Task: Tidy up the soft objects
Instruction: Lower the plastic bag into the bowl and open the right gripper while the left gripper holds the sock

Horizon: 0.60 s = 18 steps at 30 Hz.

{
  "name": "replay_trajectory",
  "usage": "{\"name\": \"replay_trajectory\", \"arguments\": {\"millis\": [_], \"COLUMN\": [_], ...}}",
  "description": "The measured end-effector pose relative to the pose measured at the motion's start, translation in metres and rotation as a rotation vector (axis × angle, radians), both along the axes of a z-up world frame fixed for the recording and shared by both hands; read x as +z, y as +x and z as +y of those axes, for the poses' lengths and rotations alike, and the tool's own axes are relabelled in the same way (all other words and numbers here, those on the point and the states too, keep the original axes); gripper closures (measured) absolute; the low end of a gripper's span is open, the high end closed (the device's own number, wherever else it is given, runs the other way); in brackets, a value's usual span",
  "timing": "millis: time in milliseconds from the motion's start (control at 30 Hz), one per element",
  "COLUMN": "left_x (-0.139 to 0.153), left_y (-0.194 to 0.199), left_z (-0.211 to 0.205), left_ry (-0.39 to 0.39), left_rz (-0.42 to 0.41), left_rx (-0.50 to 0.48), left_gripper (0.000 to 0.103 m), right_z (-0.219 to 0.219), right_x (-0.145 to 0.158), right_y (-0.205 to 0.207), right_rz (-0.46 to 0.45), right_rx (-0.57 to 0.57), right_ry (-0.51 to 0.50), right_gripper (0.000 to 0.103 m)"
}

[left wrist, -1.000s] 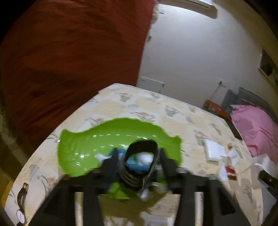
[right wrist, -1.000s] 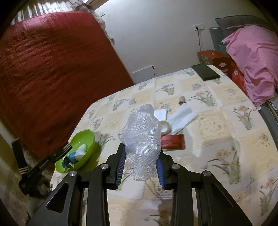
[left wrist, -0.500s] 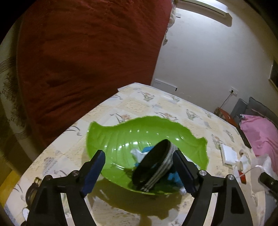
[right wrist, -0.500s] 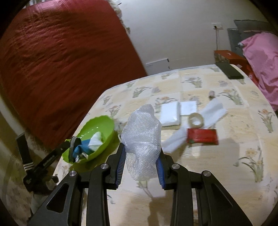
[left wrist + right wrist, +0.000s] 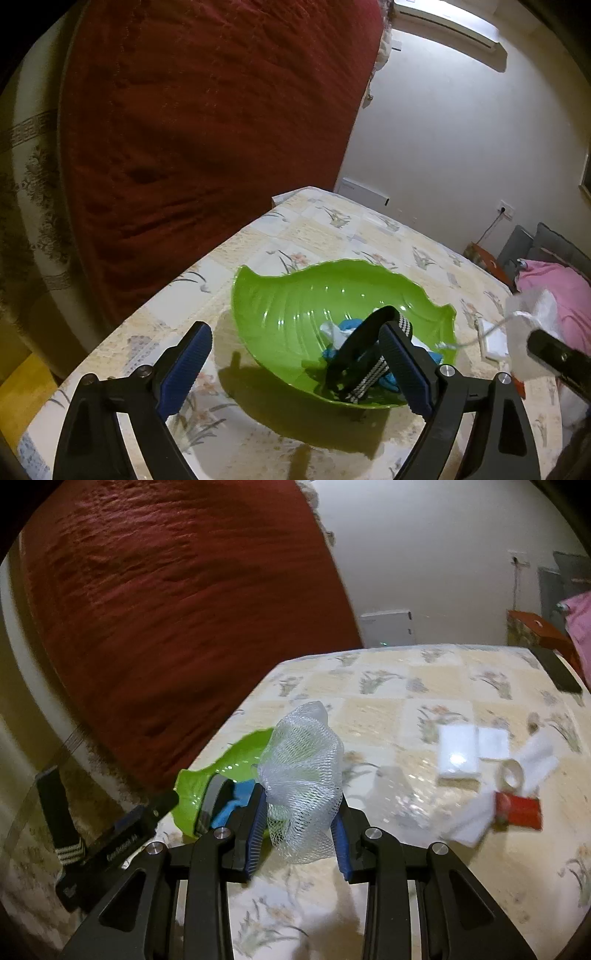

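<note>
**Band in bowl, mesh puff held**

Left gripper (image 5: 295, 363) is spread, empty; the black band (image 5: 364, 356) lies tilted in the green bowl (image 5: 295, 295). Only the right view shows the right gripper (image 5: 301, 821) pinching the mesh puff (image 5: 303, 771), long axis upright.

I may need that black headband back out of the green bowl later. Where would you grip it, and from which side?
Grip the raised upper arc of the black headband, coming from above. It stands on edge in the green bowl, its loop rising clear of the blue and white cloth, so one finger could probably pass inside the loop without snagging that.
</note>
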<state>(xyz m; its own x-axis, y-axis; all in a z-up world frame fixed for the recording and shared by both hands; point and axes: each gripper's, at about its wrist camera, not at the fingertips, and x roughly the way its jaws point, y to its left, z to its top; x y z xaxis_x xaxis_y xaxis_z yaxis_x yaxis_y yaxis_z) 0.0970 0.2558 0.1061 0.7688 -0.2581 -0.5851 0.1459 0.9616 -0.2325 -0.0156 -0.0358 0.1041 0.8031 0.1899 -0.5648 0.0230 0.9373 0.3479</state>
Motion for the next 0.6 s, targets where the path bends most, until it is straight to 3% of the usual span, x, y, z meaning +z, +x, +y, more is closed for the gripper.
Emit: {"name": "replay_trajectory", "arguments": {"millis": [433,500,567,600], "left_x": [-0.004,-0.004,-0.005,-0.005], "left_y": [0.002,0.002,0.001,0.001], "left_z": [0.015,0.016,0.017,0.017], "left_ry": [-0.025,-0.028,-0.033,-0.034], "left_rz": [0.013,0.016,0.019,0.019], "left_rx": [0.027,0.027,0.027,0.027], "left_gripper": [0.008,0.008,0.008,0.008], "right_z": [0.04,0.043,0.044,0.044], "right_x": [0.013,0.011,0.007,0.005], "right_y": [0.048,0.057,0.063,0.064], "right_rz": [-0.042,-0.036,-0.03,-0.026], "right_rx": [0.084,0.088,0.092,0.09], "right_ry": [-0.027,-0.031,-0.033,-0.031], "right_gripper": [0.069,0.064,0.042,0.042]}}
